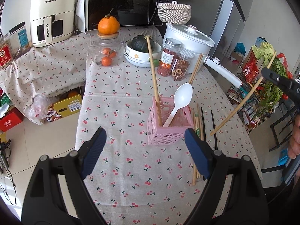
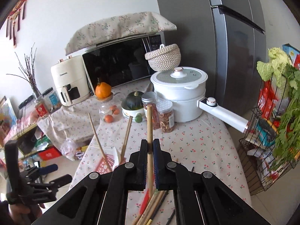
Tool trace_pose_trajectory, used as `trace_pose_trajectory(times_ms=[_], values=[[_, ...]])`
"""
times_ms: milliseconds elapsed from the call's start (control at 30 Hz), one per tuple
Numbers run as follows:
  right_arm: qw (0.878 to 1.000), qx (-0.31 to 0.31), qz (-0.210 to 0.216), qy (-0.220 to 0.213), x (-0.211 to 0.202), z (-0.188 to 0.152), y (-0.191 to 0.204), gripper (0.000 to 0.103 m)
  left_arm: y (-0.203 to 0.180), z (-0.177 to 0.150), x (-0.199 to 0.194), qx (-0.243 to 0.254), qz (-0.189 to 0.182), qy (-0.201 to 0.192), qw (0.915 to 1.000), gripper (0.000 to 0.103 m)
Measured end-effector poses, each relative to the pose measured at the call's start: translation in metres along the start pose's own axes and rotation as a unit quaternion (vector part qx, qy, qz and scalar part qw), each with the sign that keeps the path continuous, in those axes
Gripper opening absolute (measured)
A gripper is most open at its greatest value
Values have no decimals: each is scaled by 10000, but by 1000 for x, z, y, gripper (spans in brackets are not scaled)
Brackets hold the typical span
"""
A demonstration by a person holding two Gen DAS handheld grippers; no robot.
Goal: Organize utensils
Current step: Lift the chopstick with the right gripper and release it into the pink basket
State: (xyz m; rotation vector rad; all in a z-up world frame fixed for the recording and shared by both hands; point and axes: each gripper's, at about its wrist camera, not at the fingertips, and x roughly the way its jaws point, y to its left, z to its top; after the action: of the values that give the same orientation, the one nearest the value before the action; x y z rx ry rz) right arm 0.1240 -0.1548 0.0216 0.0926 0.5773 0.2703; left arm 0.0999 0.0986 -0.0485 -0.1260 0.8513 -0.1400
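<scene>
A pink perforated holder stands on the cherry-print tablecloth. In it are a white plastic spoon, a long wooden chopstick and a brown pair. My left gripper hangs open just in front of the holder, nothing between its pads. Several loose chopsticks lie right of the holder. My right gripper is shut on one wooden chopstick, lifted above the loose chopsticks. In the left wrist view the right gripper holds that chopstick slanted, high on the right.
Behind the holder stand two jars of dried fruit, a bowl with a dark squash, a glass jar of oranges and a white pot with a long handle. A wire rack of vegetables flanks the table's right edge.
</scene>
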Motion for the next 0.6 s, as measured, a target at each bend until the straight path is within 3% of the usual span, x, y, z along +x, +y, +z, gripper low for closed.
trace_pose_trajectory(times_ms=[167, 300, 600], values=[[9983, -150, 404, -403, -29, 35, 37, 5, 2, 0, 2, -12, 23, 37, 10000, 85], [9968, -199, 544, -551, -20, 47, 59, 5, 0, -1, 2, 49, 27, 55, 10000, 85], [9980, -134, 589, 189, 55, 33, 72, 6, 1, -1, 0, 100, 25, 25, 9999, 85]])
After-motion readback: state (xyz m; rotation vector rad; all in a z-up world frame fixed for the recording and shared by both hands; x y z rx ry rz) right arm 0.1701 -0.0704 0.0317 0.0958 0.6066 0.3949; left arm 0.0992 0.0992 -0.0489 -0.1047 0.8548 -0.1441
